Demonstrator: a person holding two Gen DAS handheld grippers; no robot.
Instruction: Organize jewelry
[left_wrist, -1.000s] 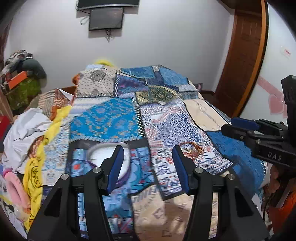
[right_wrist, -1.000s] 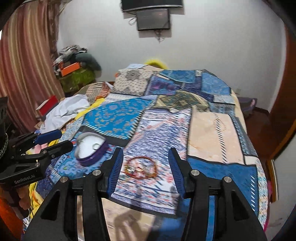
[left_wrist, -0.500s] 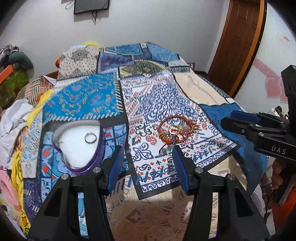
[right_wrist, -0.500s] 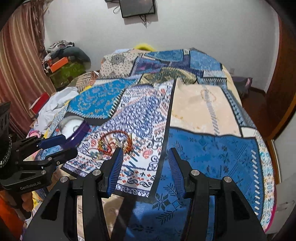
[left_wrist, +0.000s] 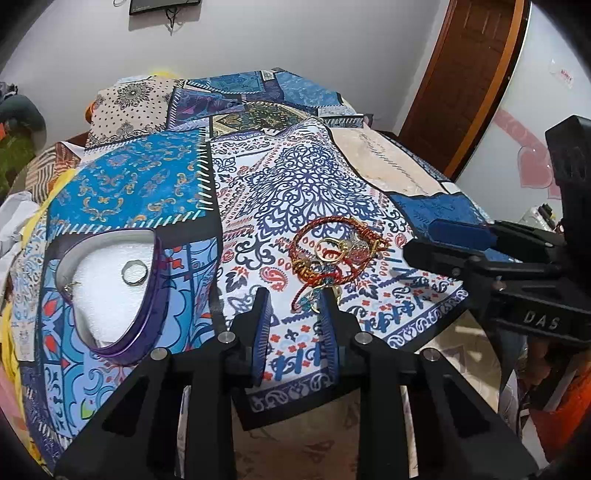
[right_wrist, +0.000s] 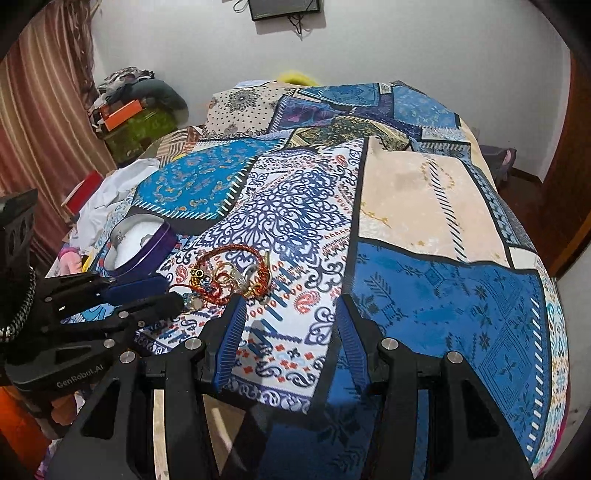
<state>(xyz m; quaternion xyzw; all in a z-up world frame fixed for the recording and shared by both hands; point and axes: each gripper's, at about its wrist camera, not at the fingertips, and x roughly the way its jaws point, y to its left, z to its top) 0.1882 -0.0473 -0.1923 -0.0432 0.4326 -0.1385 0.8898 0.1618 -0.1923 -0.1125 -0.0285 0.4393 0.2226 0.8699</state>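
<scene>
A bed spread with a patchwork cover in blue, white and beige is backed by a plain white wall, on which a dark screen is hung. A brown wooden door is seen on the right, a striped curtain on the left, and piled clothes beside it.

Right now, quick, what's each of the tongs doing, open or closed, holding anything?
Left tongs: open, narrower gap, empty, tips at the near edge of the jewelry pile.
Right tongs: open wide, empty, over the bedspread.
</scene>
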